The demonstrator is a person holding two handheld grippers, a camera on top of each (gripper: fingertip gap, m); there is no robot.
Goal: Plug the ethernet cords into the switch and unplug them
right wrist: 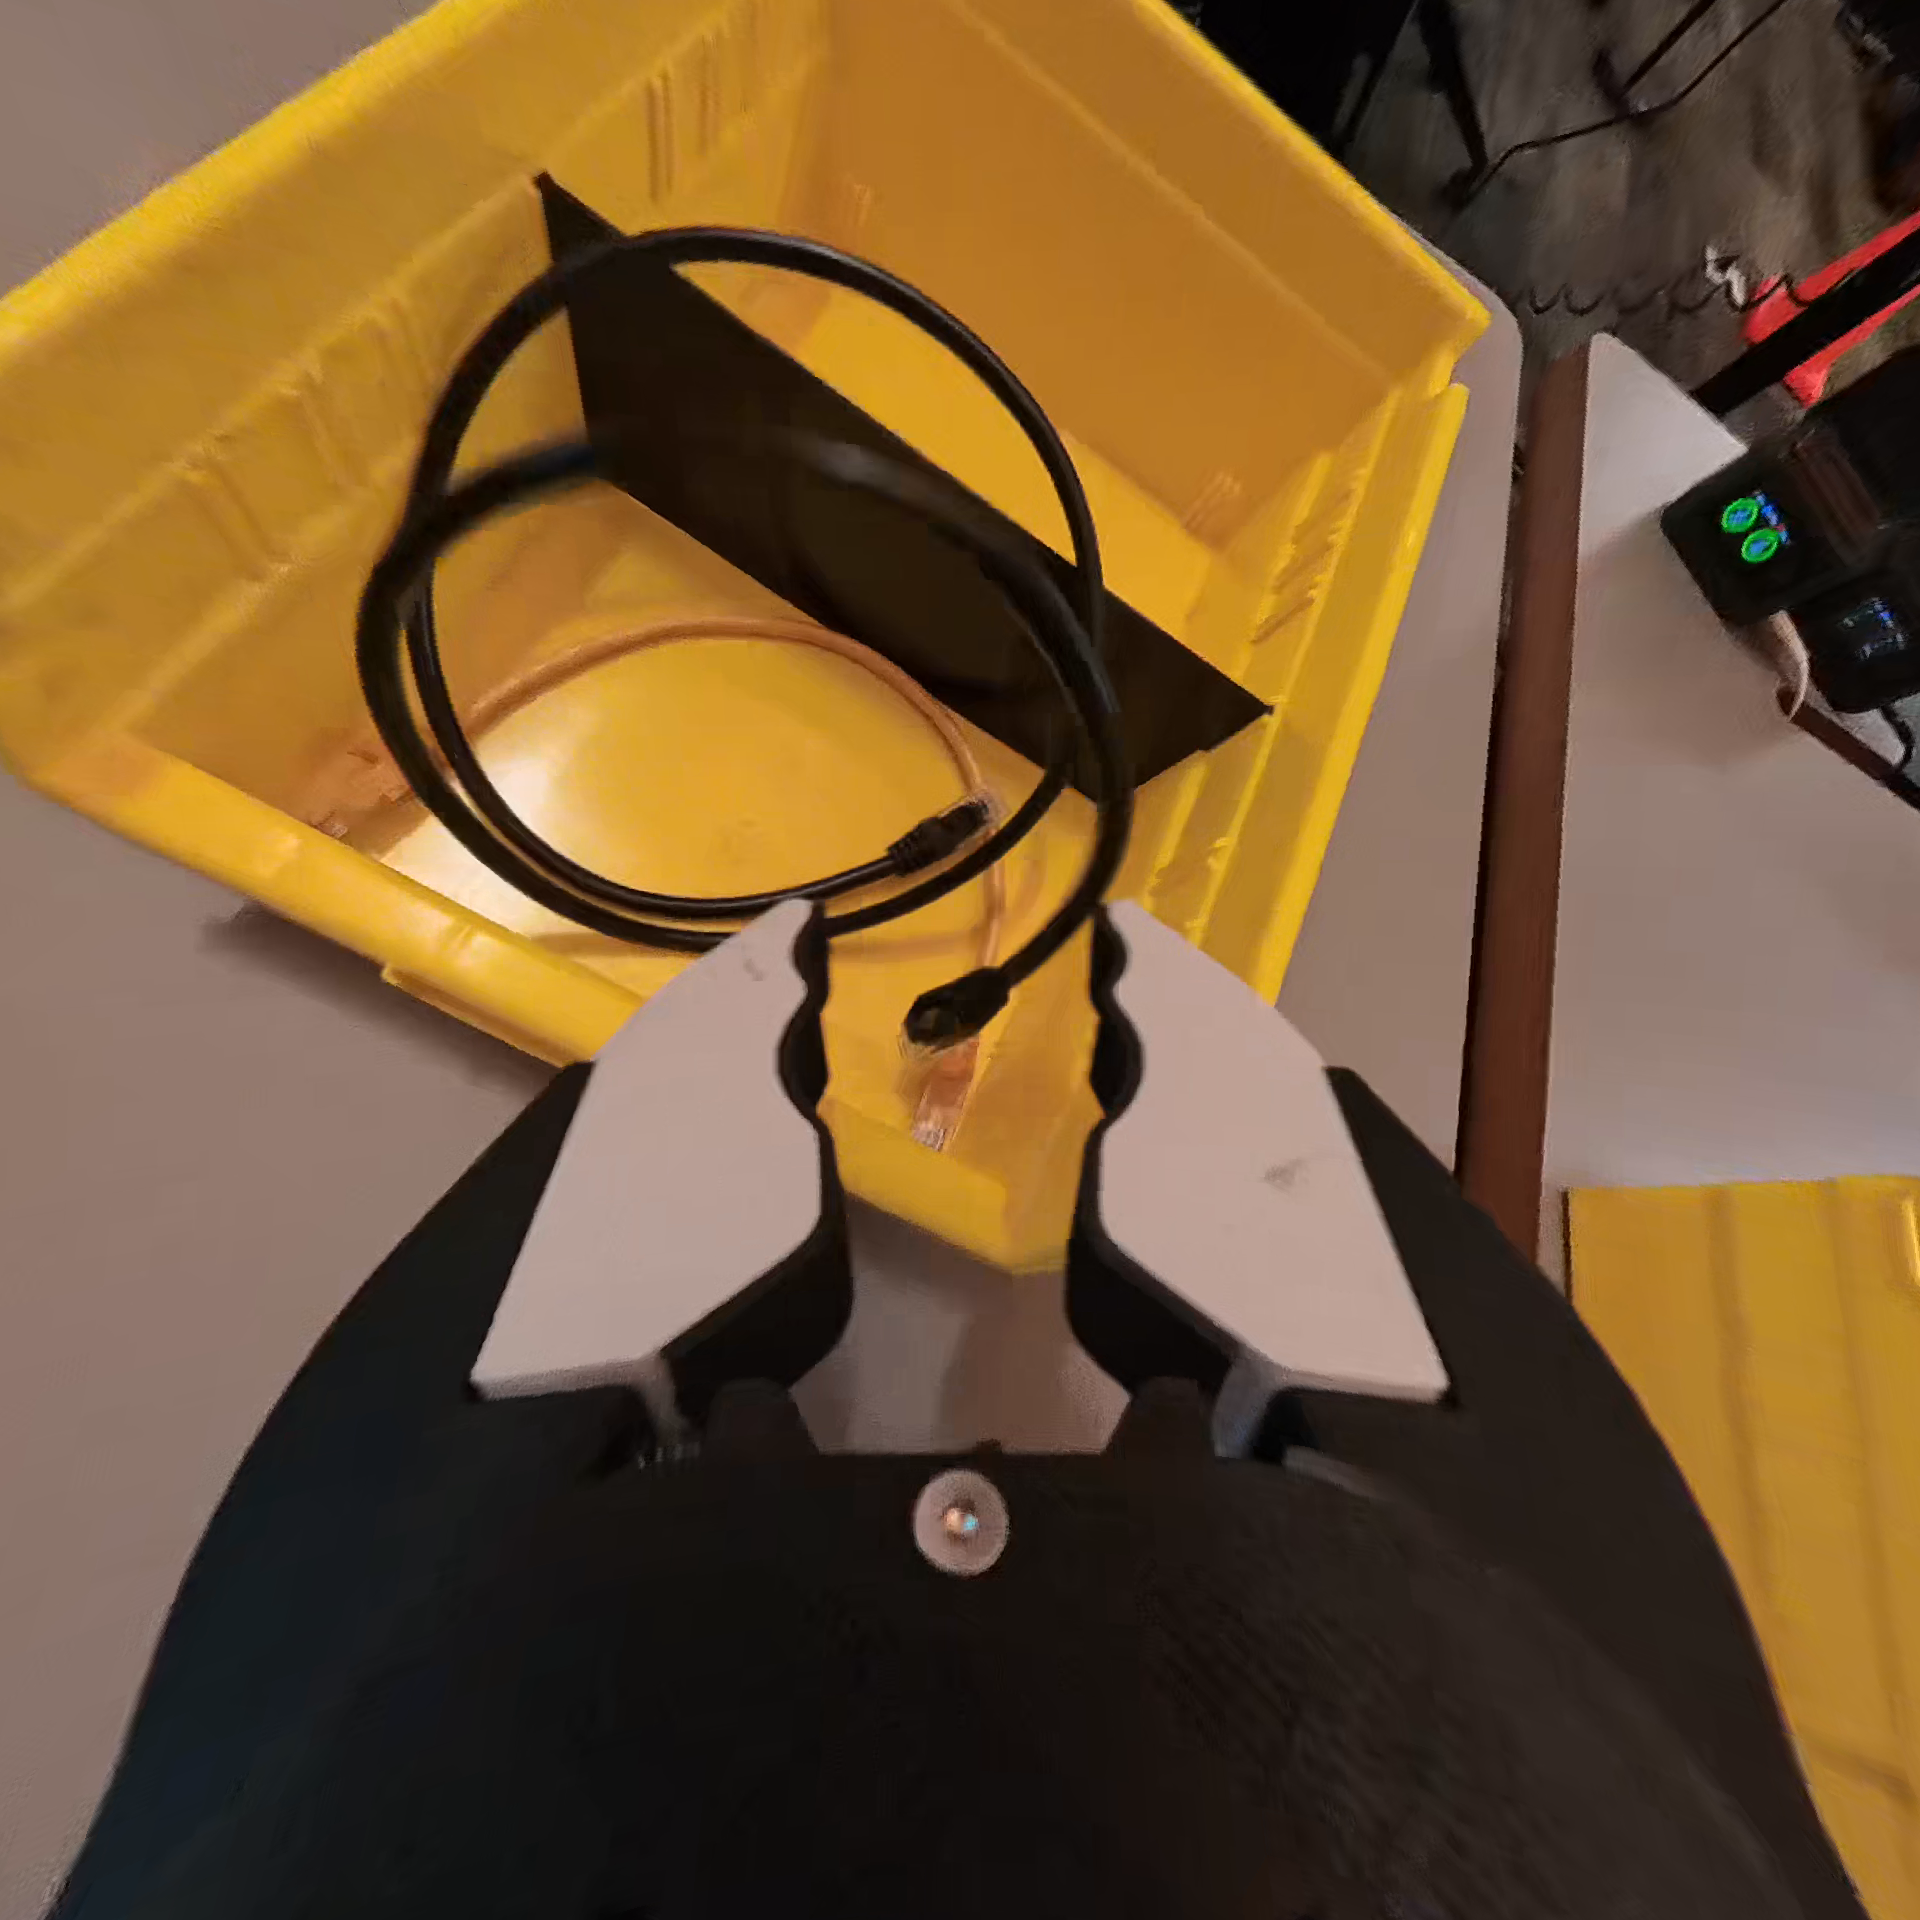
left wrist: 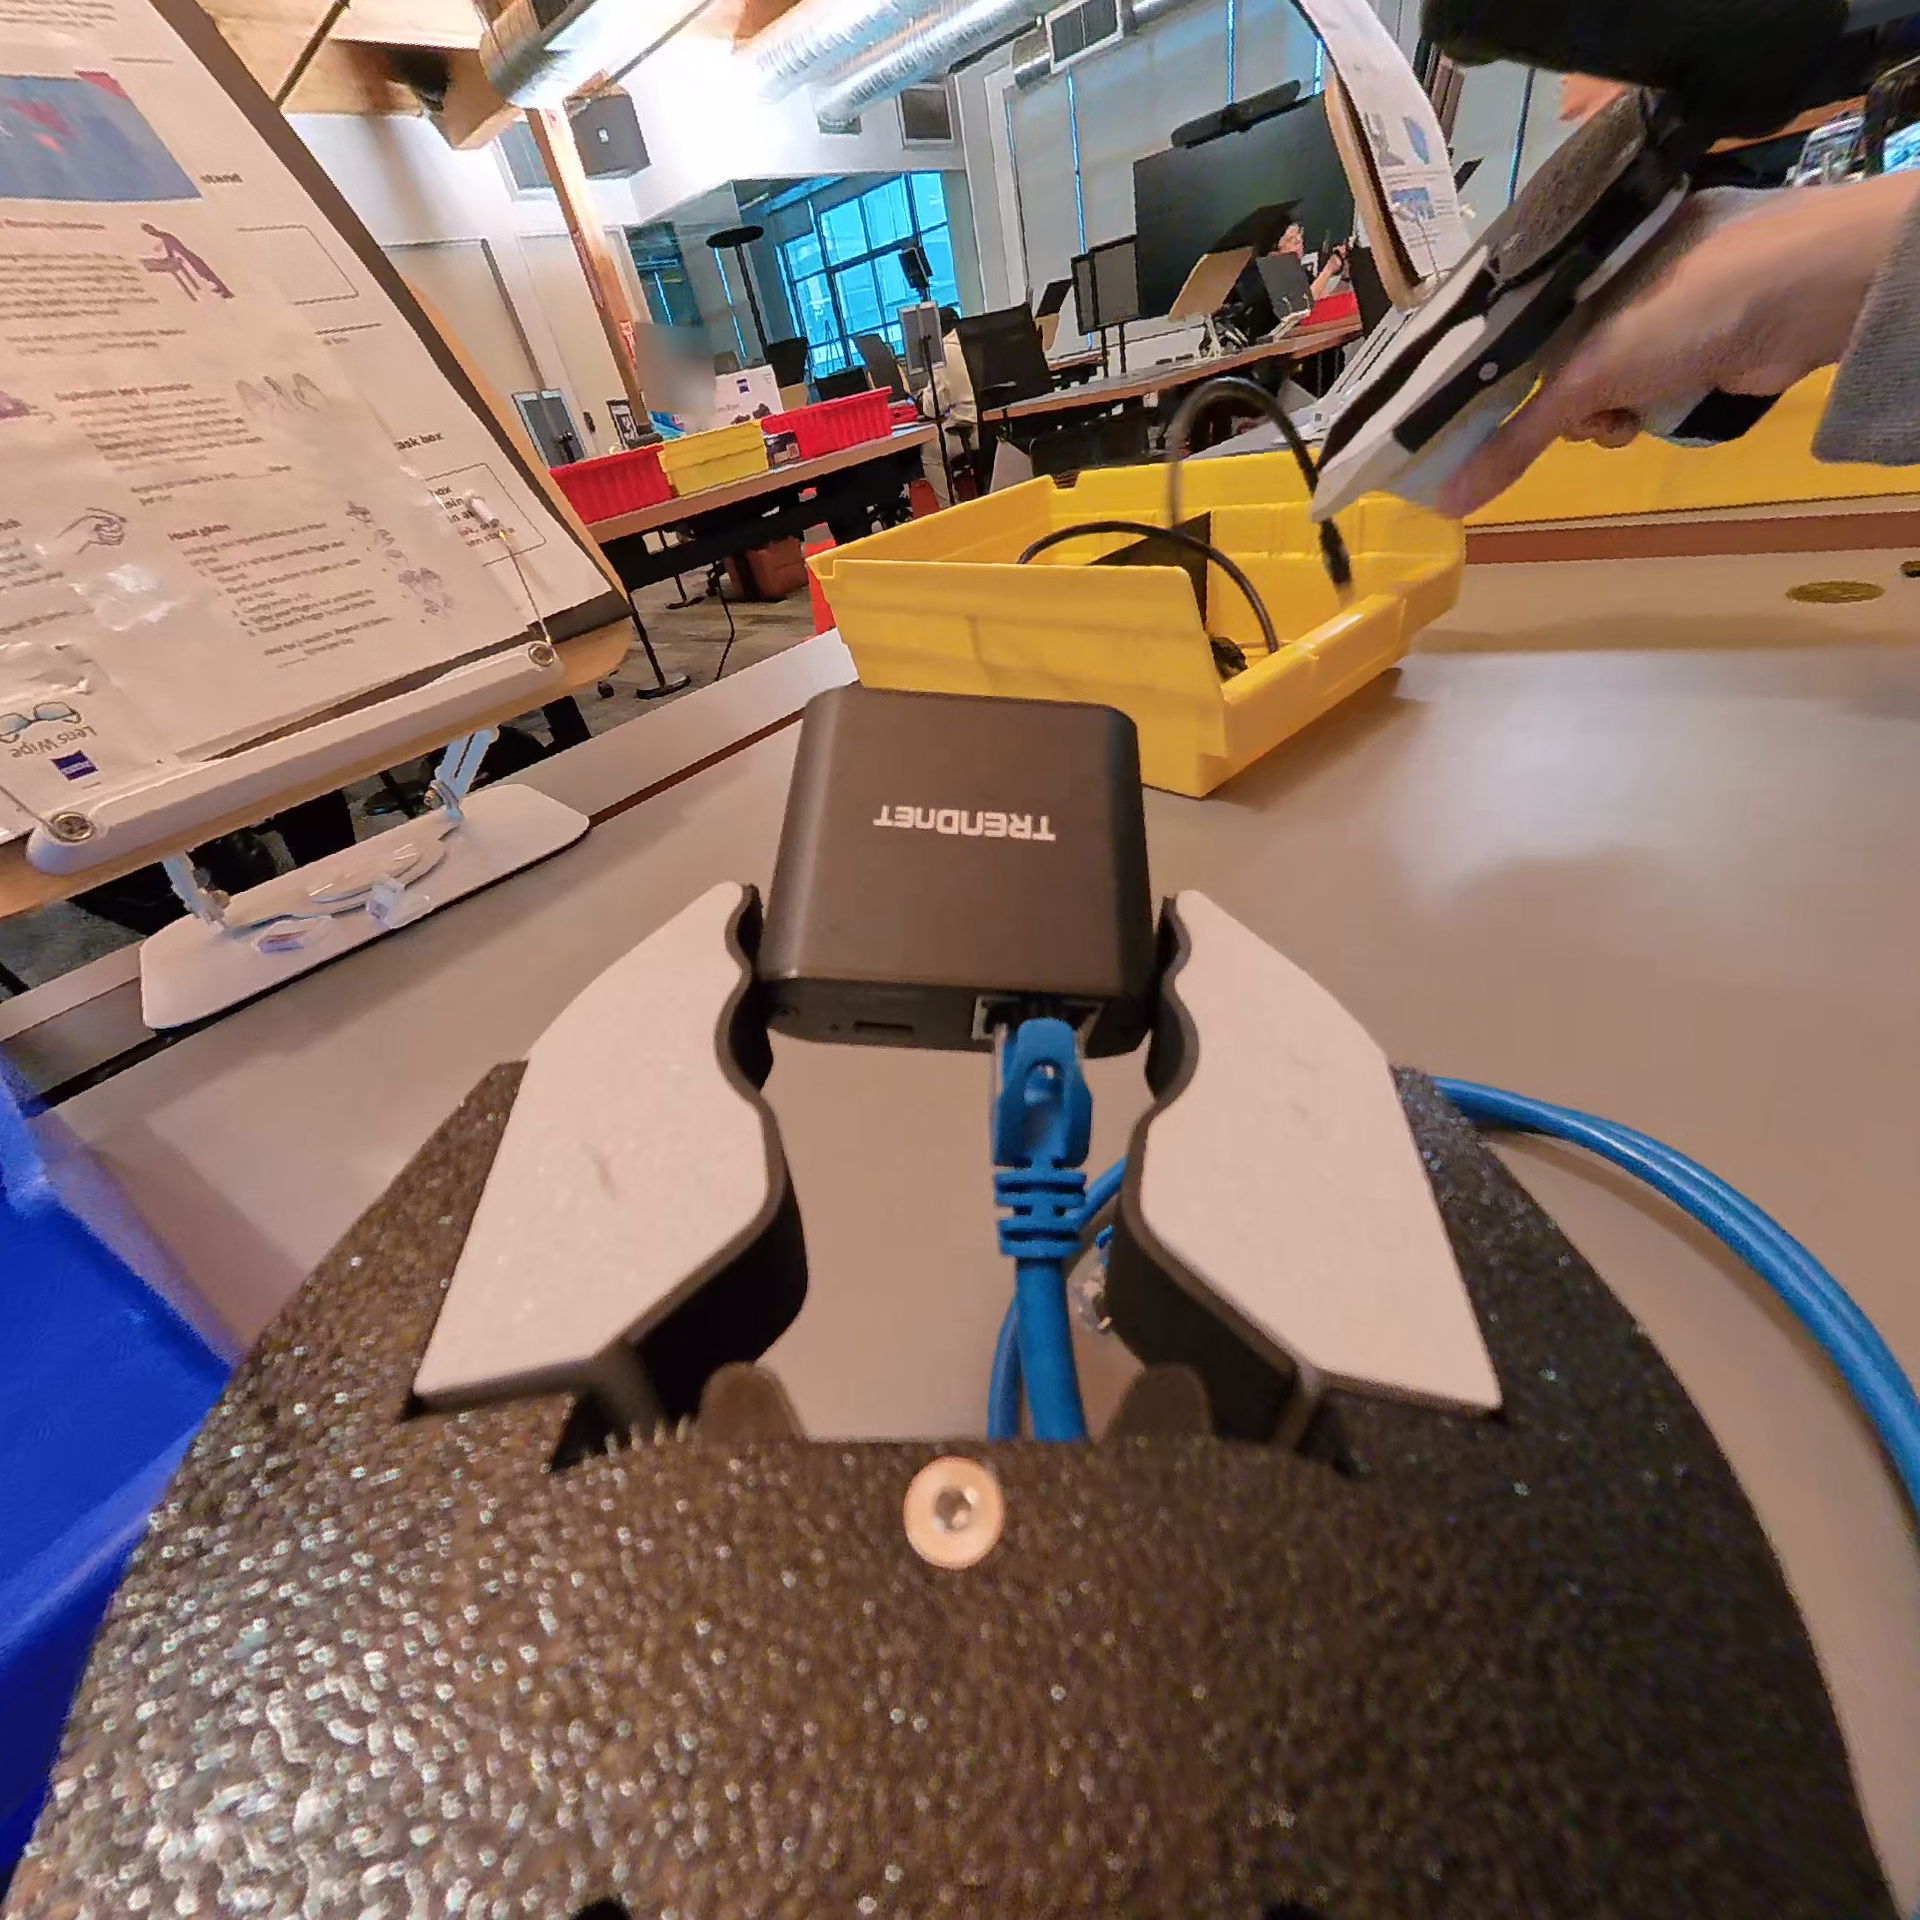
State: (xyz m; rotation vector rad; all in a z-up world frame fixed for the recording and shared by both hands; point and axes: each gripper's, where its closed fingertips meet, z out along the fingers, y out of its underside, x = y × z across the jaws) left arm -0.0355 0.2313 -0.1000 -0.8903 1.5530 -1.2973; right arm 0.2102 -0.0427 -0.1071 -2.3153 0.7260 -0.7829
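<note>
The small black rectangular switch (left wrist: 951, 868) sits clamped between the left gripper (left wrist: 958, 940) fingertips, a blue ethernet cord (left wrist: 1039, 1164) plugged in between them. The right gripper (right wrist: 954, 930) is spread open, the black cord's plug (right wrist: 956, 1013) dangling loose between its fingers above the yellow plastic bin (right wrist: 1351, 343).

The blue cord (left wrist: 1039, 1226) is running out of sight beneath the left gripper's (left wrist: 961, 935) body, while the black cord's (right wrist: 727, 582) far loop is blurring.
</note>
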